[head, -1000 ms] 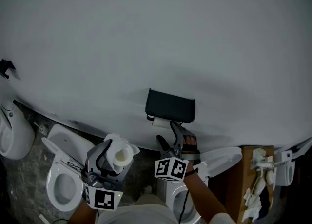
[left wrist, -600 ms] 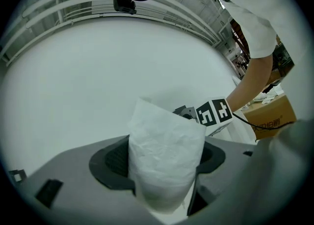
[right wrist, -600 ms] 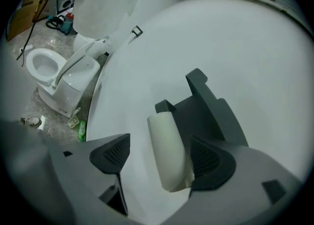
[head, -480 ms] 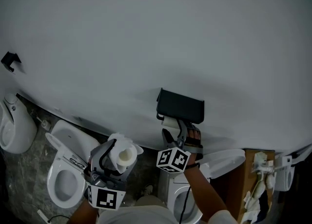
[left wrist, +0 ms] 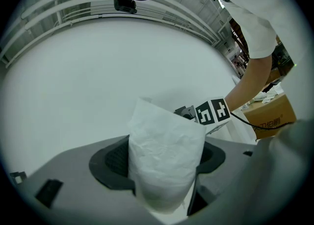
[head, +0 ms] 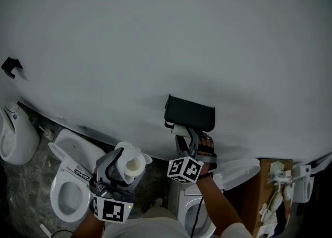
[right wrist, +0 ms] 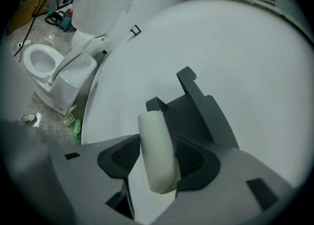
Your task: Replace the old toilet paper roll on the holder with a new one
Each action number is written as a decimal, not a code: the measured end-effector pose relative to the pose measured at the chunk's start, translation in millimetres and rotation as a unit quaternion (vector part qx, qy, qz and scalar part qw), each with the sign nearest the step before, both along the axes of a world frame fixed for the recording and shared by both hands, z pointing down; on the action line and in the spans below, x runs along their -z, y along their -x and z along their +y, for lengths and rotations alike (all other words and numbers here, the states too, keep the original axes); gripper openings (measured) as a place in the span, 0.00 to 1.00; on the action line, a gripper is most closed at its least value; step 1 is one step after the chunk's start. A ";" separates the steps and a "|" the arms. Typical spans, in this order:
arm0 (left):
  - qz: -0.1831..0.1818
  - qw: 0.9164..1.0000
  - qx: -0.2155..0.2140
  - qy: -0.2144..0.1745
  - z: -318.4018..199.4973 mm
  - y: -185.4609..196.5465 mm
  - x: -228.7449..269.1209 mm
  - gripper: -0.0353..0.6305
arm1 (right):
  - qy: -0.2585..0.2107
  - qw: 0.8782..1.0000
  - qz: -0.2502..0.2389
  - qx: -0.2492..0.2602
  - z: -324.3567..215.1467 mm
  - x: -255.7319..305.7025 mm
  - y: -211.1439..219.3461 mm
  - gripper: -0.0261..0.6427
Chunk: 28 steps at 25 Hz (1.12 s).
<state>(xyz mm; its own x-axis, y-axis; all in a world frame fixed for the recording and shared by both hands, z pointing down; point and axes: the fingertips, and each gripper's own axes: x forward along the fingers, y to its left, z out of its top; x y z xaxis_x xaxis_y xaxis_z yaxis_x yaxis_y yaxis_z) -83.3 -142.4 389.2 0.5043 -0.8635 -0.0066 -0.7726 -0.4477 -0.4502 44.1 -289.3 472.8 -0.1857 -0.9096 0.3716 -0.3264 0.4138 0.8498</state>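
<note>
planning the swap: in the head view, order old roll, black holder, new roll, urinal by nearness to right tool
1. old roll, between the right tool's just-closing jaws
2. black holder, just above
3. new roll, lower left
4. urinal, far left

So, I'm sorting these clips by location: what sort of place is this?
Probably a toilet mock-up or fixture test space rather than a home bathroom: several toilets stand along one white wall, a black paper holder is fixed to it, and a cardboard box sits nearby.

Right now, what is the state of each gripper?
Left gripper: closed on the new toilet paper roll.
Right gripper: jaws just closing, gripping the old roll on the holder.
</note>
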 end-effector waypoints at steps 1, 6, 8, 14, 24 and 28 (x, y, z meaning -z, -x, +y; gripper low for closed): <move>0.000 1.000 0.000 0.000 0.4 -0.7 -0.1 0.55 | 0.000 1.000 0.001 0.000 -0.2 -0.2 -1.6 0.38; 0.000 1.000 0.005 0.000 1.1 -0.7 0.2 0.55 | -0.002 1.000 0.005 0.004 -0.6 -0.6 -5.1 0.37; -0.002 1.000 0.006 -0.001 1.7 -1.0 1.0 0.55 | -0.005 1.000 0.004 0.005 0.4 0.4 -6.1 0.36; -0.009 1.000 0.009 -0.007 2.5 -2.2 5.2 0.55 | -0.015 1.000 0.000 0.007 4.2 4.9 -17.4 0.35; -0.024 1.000 -0.010 -0.011 -4.3 -25.6 6.3 0.55 | -0.019 1.000 -0.011 -0.008 7.9 3.8 -49.2 0.34; -0.033 0.999 -0.026 -0.020 -11.3 -41.8 12.0 0.55 | -0.019 1.000 -0.016 -0.018 8.9 2.8 -63.5 0.33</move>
